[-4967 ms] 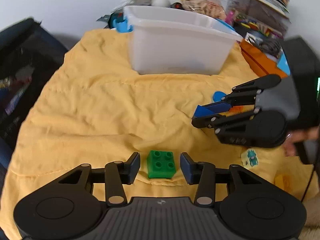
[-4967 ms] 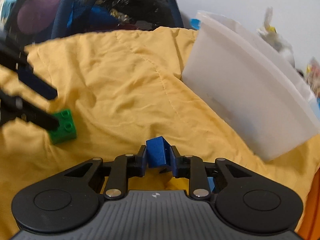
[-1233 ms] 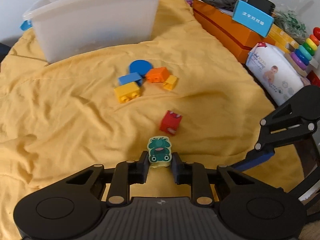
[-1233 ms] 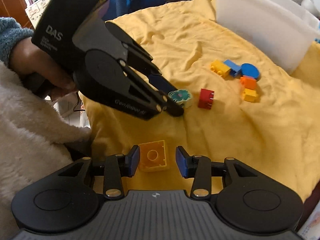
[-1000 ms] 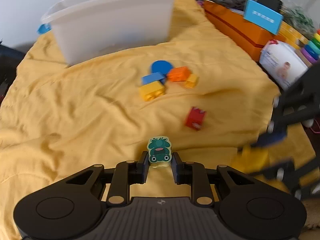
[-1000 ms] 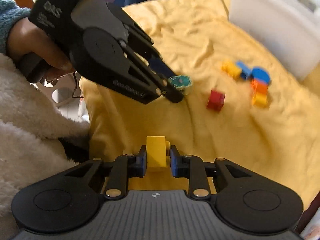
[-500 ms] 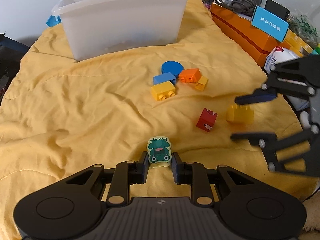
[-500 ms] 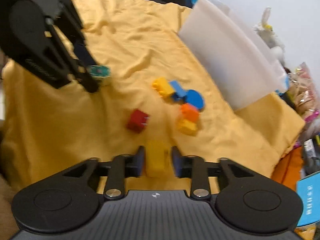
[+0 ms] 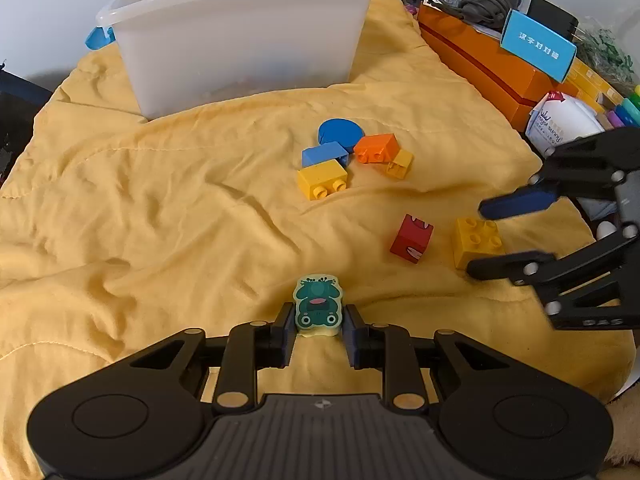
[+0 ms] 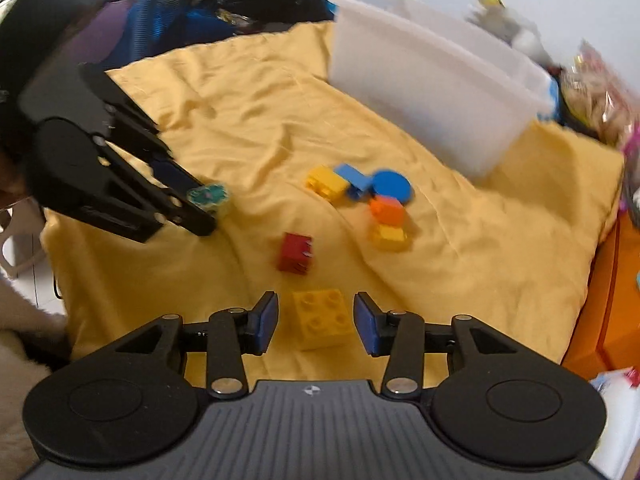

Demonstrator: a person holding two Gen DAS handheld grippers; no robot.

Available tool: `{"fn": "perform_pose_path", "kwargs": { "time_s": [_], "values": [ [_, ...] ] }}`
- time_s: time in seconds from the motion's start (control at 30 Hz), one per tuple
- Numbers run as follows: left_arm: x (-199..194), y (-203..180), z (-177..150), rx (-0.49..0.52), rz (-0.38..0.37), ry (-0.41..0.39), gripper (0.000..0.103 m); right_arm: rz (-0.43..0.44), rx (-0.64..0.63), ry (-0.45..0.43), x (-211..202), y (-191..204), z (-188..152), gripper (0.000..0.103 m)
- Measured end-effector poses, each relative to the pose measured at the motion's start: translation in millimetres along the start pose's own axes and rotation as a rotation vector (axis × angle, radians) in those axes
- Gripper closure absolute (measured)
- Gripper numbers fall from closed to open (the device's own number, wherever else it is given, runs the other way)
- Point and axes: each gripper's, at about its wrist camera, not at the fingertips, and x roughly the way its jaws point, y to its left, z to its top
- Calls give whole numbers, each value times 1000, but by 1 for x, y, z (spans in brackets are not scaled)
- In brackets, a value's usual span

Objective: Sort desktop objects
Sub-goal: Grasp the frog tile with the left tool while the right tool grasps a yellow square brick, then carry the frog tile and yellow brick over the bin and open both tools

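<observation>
Set down since a second ago: the yellow four-stud brick (image 10: 322, 318), then pinched upright in the right gripper (image 10: 316, 322), now flat on the cloth, studs up, between jaws just spread, pads clear of both sides. Left gripper (image 9: 318, 330) unchanged, clamped on the frog tile (image 9: 317, 306).

One white bin (image 9: 240, 40) at the far end; contents hidden behind its frosted wall.

Seven loose pieces on the cloth: two yellow two-stud bricks (image 9: 322, 179) (image 9: 399, 163), that four-stud brick, one orange brick (image 9: 377, 147), one blue wedge (image 9: 324, 153), one blue disc (image 9: 341, 131), one red cube (image 9: 412, 239). Five clustered near the middle, touching or nearly; red cube apart, just beside the four-stud brick.

Underneath, one rumpled yellow cloth (image 9: 160, 200). Along the right edge, an orange box (image 9: 480, 60) with a blue card (image 9: 538, 50) propped on it; clutter beyond, pale wall behind.
</observation>
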Motion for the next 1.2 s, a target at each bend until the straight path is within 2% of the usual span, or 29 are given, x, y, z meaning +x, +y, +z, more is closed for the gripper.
{"fn": "perform_pose_path", "kwargs": {
  "time_s": [0.17, 0.27, 0.33, 0.47, 0.57, 0.67, 0.8, 0.9, 1.0, 1.1, 1.2],
  "values": [
    [-1, 1, 1, 0, -8, -5, 76, 28, 61, 31, 21, -8, -5, 60],
    [-8, 2, 7, -7, -12, -11, 76, 52, 108, 39, 21, -11, -8, 63],
    [-20, 3, 17, -11, -5, -43, 76, 42, 116, 30, 15, -13, -6, 64],
    [-50, 11, 58, 9, 23, -159, 76, 8, 139, -44, -2, -29, 17, 64],
    [-67, 20, 97, 43, 80, -251, 76, -40, 140, -132, -16, -47, 46, 64],
    [-75, 29, 139, 93, 137, -309, 76, -91, 157, -212, -26, -70, 81, 64],
    [-76, 44, 191, 111, 231, -364, 76, -145, 185, -315, -35, -103, 134, 64],
    [-69, 61, 222, 71, 246, -381, 76, -185, 183, -357, -33, -122, 169, 64],
    [-51, 72, 245, 34, 260, -367, 76, -209, 211, -340, -17, -138, 193, 64],
    [-19, 86, 256, -22, 264, -309, 76, -202, 243, -303, 5, -152, 207, 63],
    [13, 98, 251, -67, 260, -231, 76, -203, 255, -250, 32, -160, 212, 63]
  ]
}}
